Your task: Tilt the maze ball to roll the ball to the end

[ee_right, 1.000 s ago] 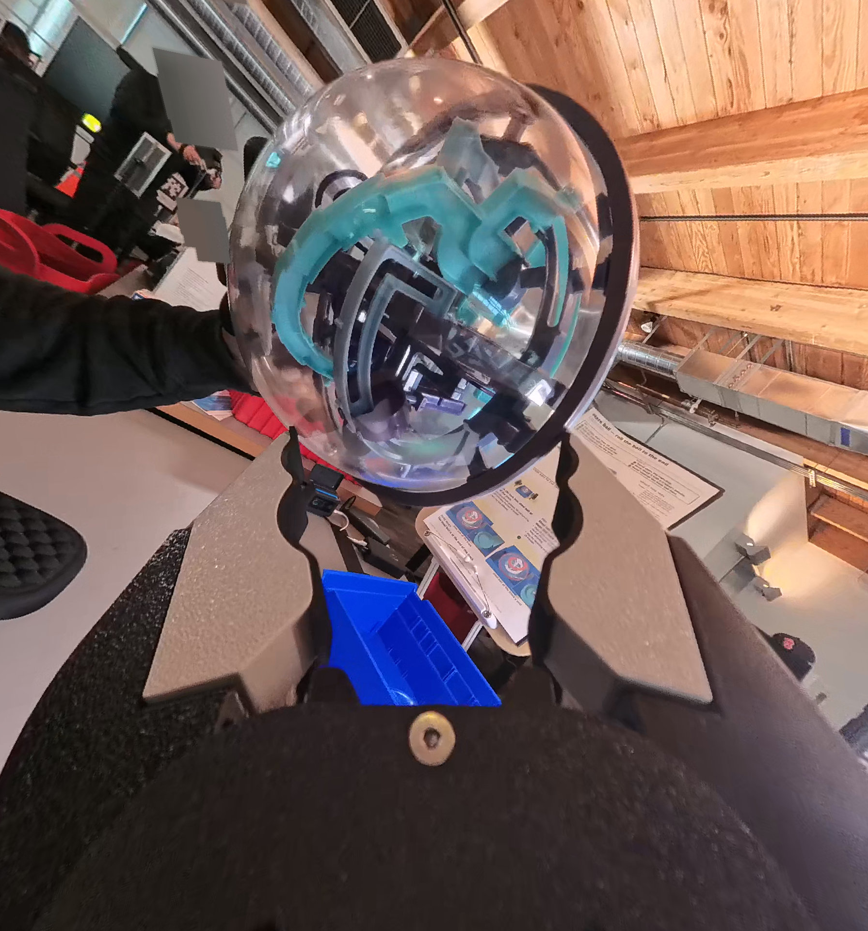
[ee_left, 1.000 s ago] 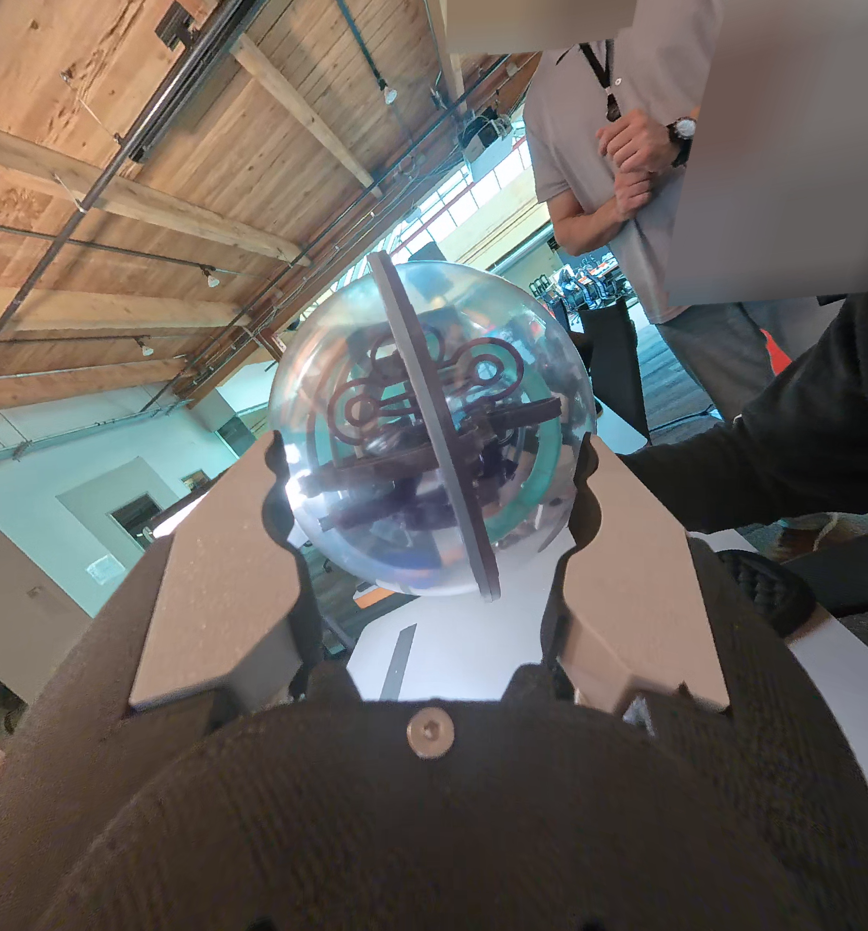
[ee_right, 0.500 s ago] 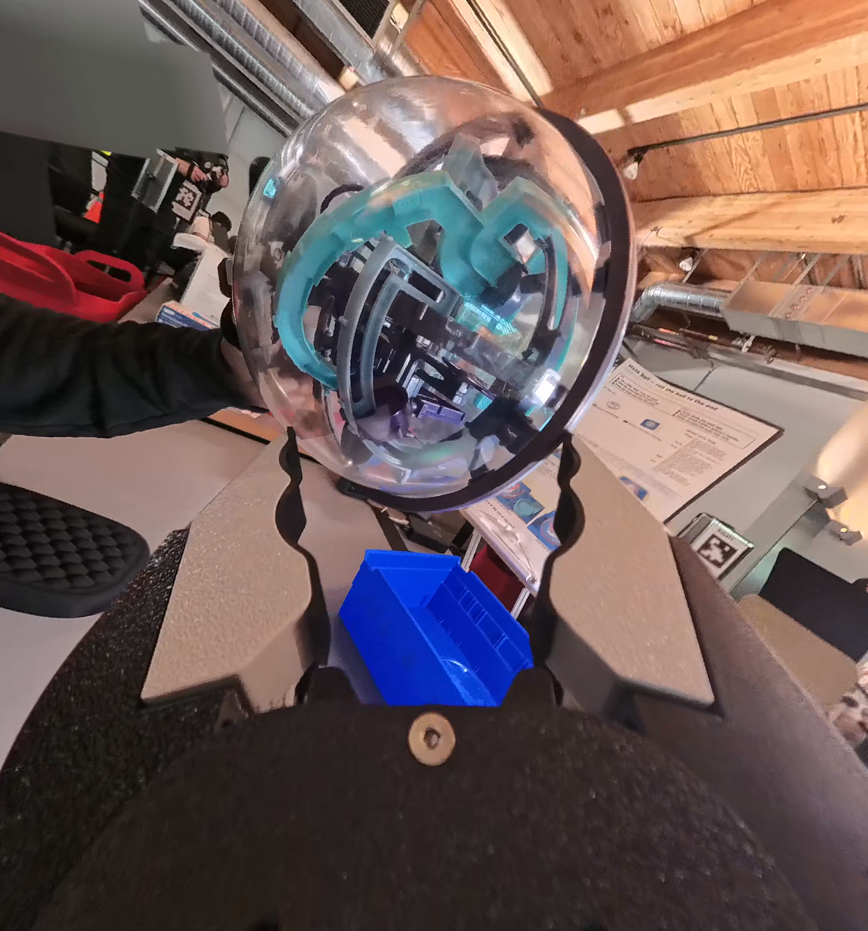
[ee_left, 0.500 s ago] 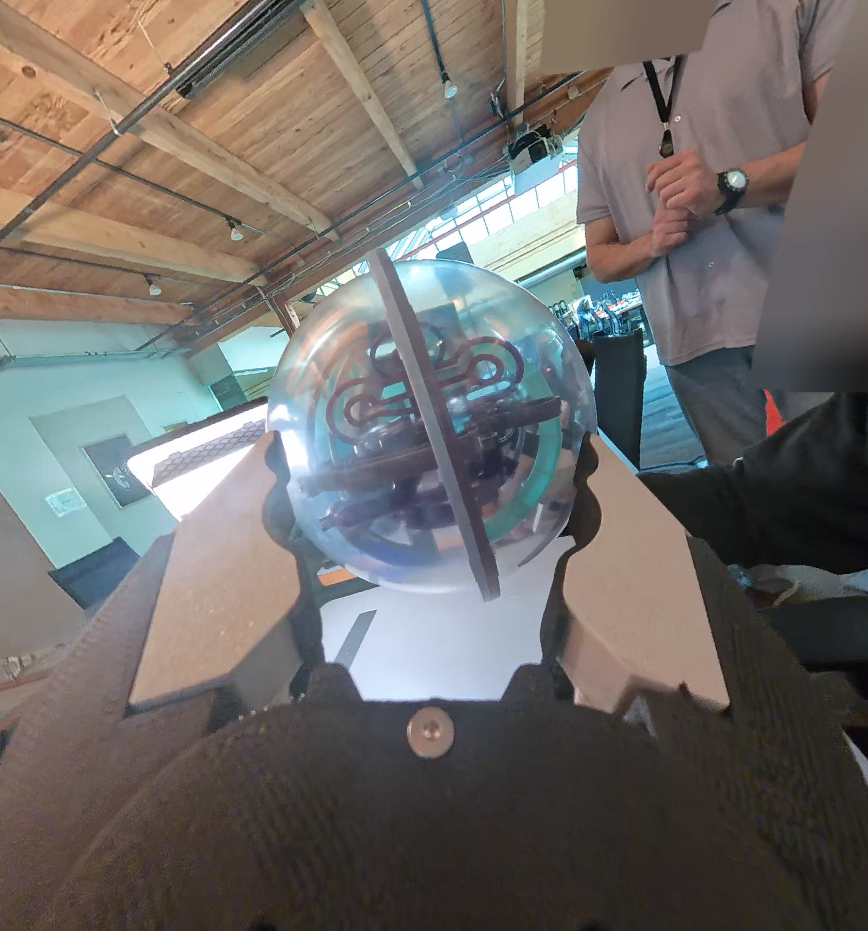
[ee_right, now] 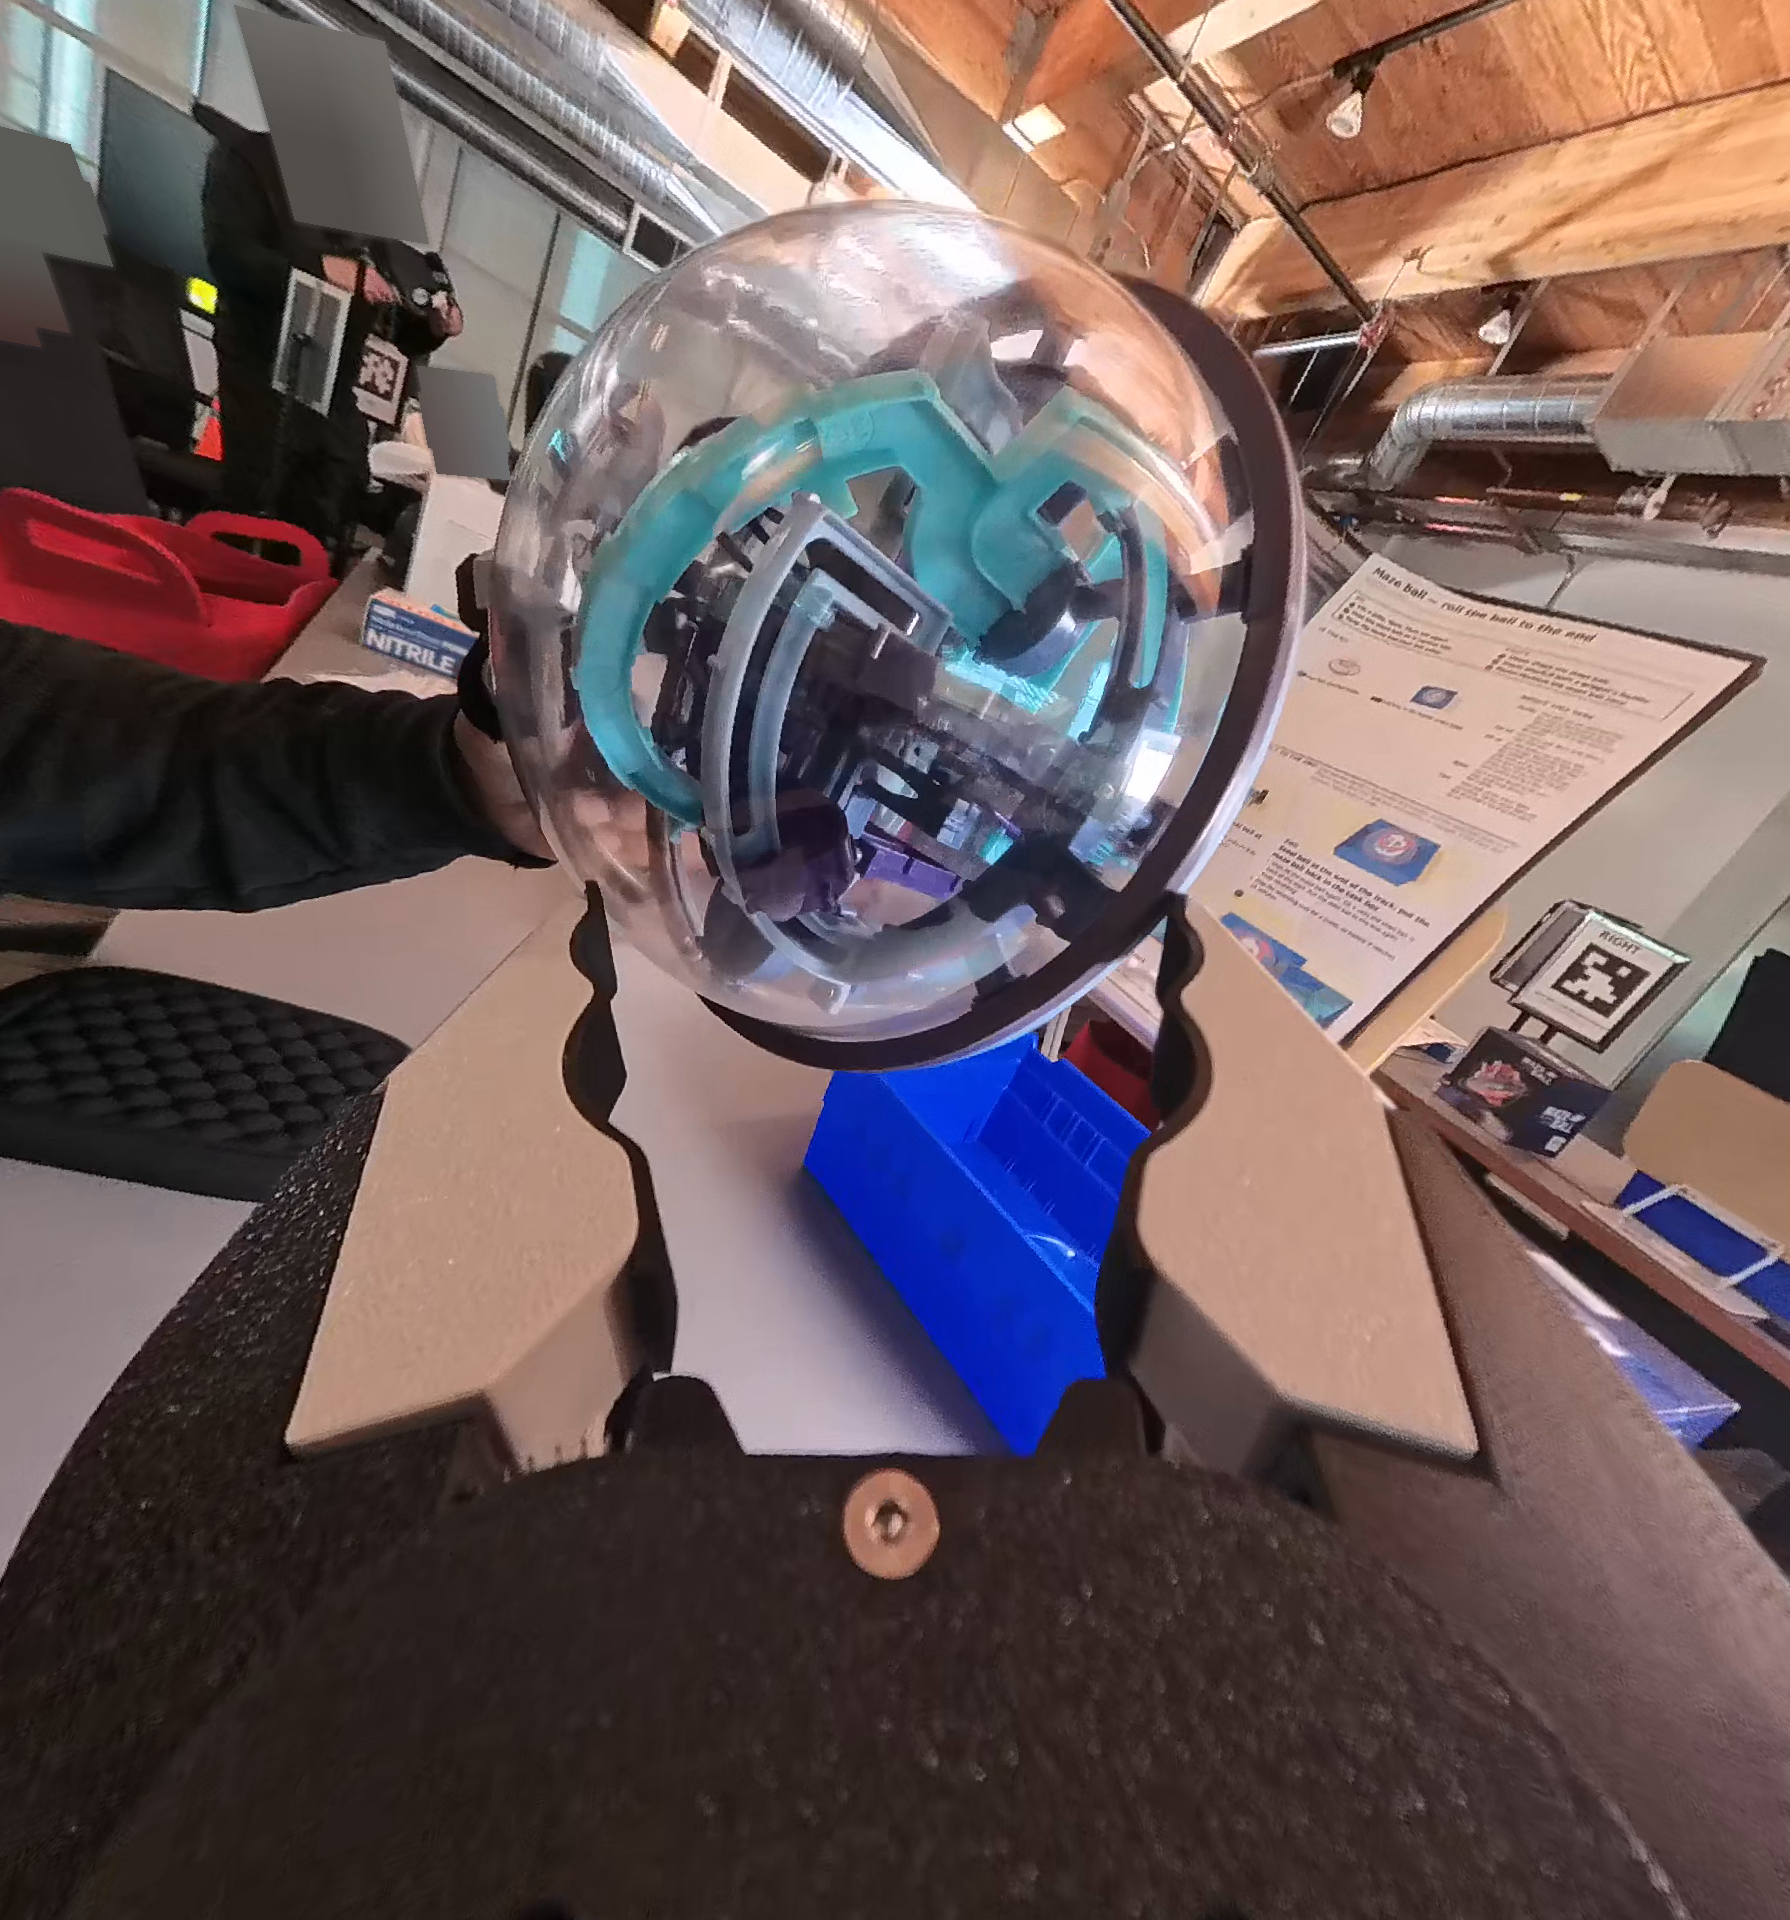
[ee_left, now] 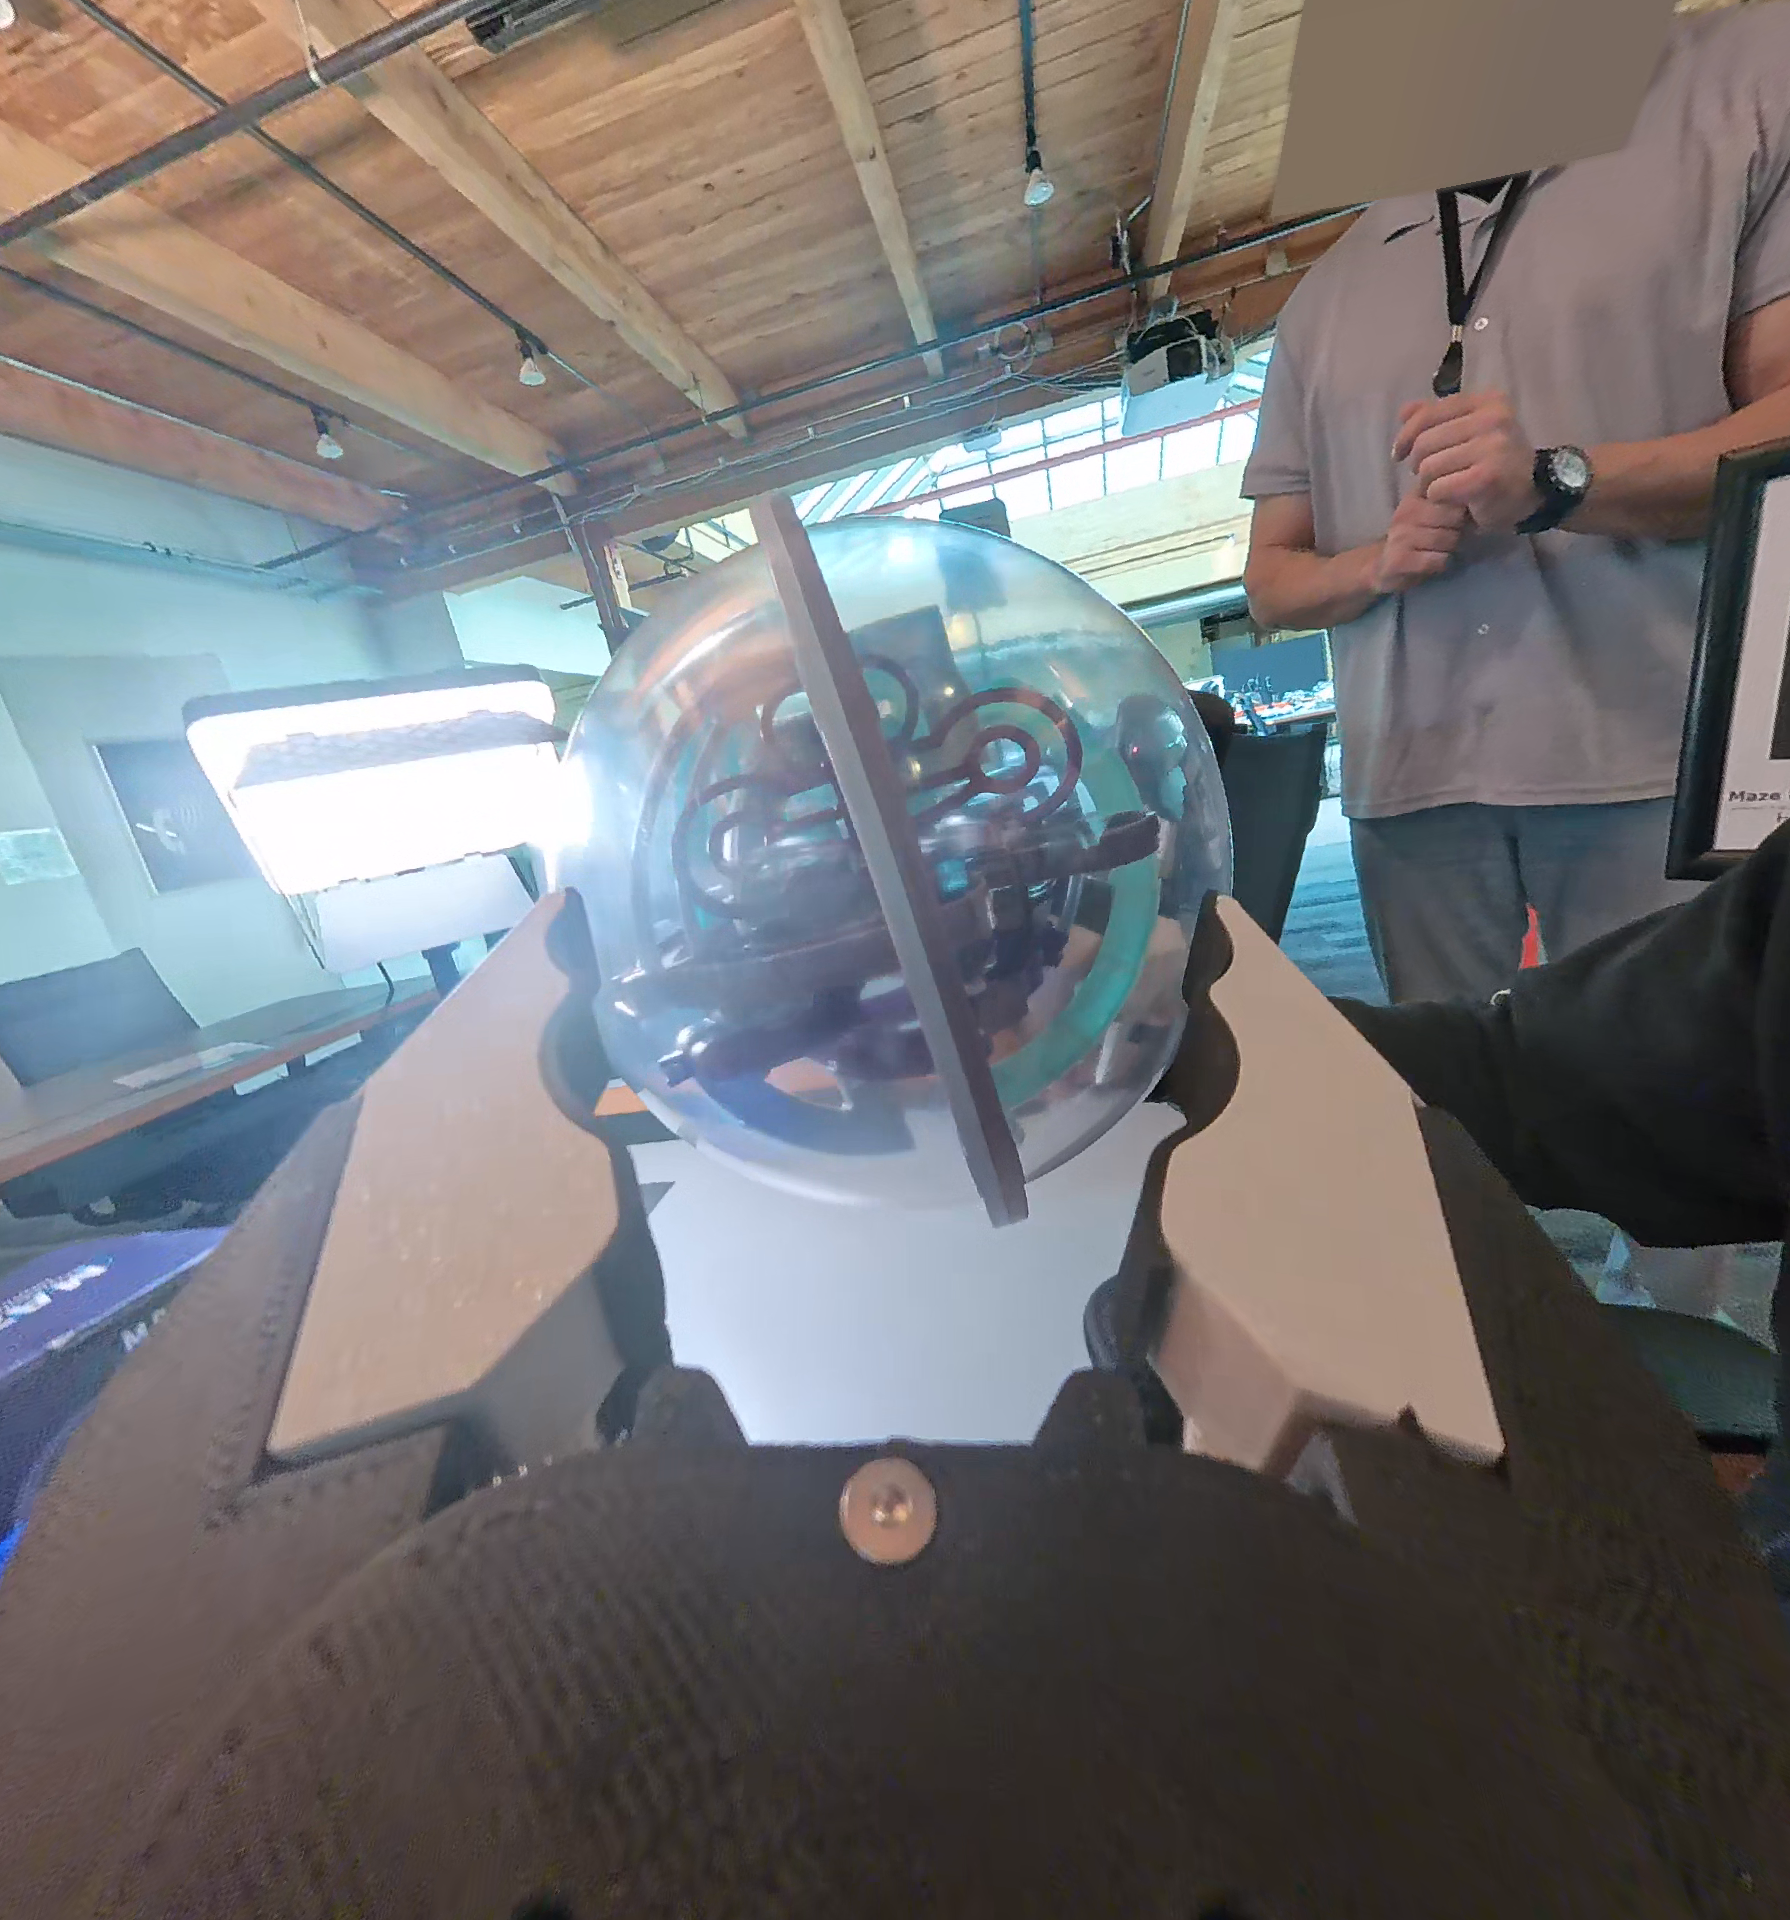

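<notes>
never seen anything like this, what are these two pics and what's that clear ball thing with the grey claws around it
There is no robot here: a person holds a hand-held two-finger gripper in each hand, and each gripper carries a camera looking forward along its fingers. One picture is from the left gripper, the other from the right gripper. The grey wedges at the bottom of each picture are that gripper's own fingers.

The clear ball is a maze ball, a see-through sphere with coloured tracks inside and a dark ring round its middle. Both grippers hold it up in the air, their fingers against its sides, to tilt it. The small ball inside cannot be made out.

Below it are a white table and a blue bin. A bystander in a grey shirt watches.
</notes>
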Motion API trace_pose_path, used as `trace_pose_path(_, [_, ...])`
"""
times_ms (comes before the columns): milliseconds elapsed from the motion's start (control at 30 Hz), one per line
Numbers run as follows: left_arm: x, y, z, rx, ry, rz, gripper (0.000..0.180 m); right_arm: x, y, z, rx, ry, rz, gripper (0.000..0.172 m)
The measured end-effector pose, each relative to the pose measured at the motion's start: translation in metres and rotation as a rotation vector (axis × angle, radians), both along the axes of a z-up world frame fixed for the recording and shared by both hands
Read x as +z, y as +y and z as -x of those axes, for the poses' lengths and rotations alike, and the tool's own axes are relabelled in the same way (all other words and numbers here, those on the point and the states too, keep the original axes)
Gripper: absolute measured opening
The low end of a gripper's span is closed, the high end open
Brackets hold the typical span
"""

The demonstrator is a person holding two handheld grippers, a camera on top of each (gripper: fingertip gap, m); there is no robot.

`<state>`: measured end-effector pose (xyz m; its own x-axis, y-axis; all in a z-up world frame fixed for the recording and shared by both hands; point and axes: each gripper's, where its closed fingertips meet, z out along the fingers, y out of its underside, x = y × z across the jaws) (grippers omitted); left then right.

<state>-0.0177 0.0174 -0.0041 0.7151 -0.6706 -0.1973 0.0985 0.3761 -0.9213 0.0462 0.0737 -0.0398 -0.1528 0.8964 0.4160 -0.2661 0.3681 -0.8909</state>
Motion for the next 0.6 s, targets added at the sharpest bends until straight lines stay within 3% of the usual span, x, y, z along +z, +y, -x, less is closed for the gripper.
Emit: trace_pose_path(600, [-0.047,0.006,0.002,-0.004,-0.109,0.141,0.112,-0.043,0.000,0.000,-0.003,-0.079,0.154,0.107])
